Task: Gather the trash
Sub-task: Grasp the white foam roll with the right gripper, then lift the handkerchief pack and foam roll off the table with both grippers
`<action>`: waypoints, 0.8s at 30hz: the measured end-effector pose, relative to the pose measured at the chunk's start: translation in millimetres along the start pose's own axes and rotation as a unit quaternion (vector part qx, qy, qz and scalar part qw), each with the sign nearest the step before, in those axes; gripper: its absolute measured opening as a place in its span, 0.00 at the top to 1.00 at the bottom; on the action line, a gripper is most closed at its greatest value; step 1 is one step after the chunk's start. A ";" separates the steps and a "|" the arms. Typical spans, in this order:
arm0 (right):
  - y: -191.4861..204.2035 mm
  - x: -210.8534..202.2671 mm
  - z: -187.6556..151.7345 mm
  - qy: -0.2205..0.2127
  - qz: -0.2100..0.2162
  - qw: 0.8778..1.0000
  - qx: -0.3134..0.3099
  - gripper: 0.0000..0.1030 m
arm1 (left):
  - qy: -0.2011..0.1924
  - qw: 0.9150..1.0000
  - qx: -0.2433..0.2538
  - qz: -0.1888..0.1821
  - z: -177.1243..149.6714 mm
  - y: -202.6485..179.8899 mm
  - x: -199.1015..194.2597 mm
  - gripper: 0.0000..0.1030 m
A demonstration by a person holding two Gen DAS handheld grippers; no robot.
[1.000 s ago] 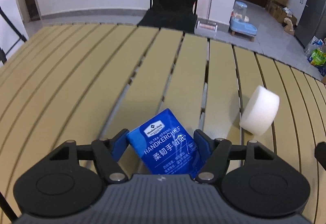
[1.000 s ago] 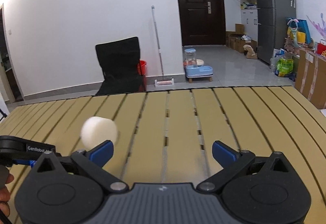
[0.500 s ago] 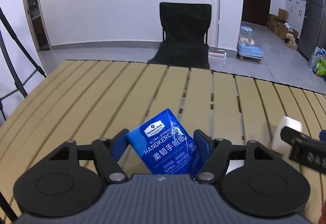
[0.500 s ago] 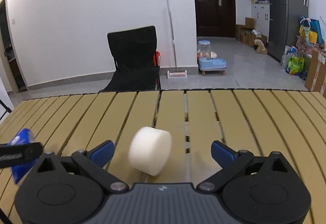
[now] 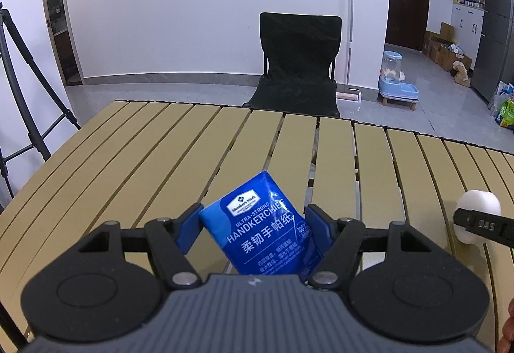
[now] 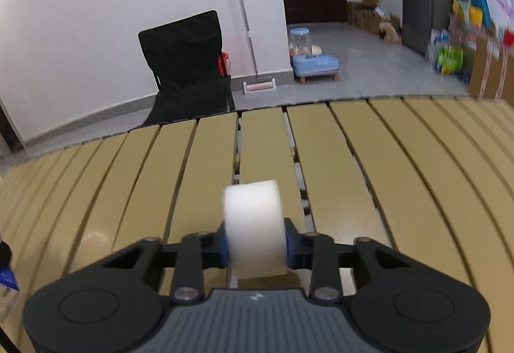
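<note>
Left wrist view: blue handkerchief pack lower centre, clamped tilted in left tool, lifted clear of slatted counter. Right tool clenched on white foam puck, lower centre. Both probably carried off for binning; no bin visible.

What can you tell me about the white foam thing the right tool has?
The white foam cylinder is short and thick, matte and soft-looking, with no marks. It stands on its curved side, flat faces sideways, clamped between the blue pads of the right tool, over the slatted tan table. The left wrist view shows it at the right edge.
</note>
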State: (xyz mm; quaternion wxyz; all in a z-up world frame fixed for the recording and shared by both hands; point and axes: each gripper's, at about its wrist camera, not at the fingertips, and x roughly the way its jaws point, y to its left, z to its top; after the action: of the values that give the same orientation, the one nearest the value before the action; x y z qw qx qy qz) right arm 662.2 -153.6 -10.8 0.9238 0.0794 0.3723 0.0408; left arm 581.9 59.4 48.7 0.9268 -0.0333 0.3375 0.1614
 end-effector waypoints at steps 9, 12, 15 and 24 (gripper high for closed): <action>-23.8 -41.5 -18.1 -0.020 0.013 1.000 0.016 0.72 | 0.005 1.000 -0.003 -0.014 -12.5 6.2 -22.6 0.32; -28.5 -59.4 -21.8 -0.025 0.021 0.999 0.014 0.72 | 0.003 1.000 0.000 -0.016 -17.0 6.1 -36.7 0.32; -28.8 -80.2 -28.6 -0.030 0.026 0.999 0.006 0.72 | 0.001 1.000 0.002 -0.020 -22.3 6.2 -55.5 0.32; -27.9 -149.1 -46.0 -0.048 0.041 0.998 -0.014 0.72 | -0.014 0.999 0.012 -0.029 -36.1 5.6 -115.4 0.31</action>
State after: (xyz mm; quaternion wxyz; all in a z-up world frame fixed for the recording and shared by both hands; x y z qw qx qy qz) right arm 523.4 -195.8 53.2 0.9390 0.0838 0.3238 0.0797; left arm 474.7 26.7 94.6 0.9360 -0.0301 0.3254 0.1306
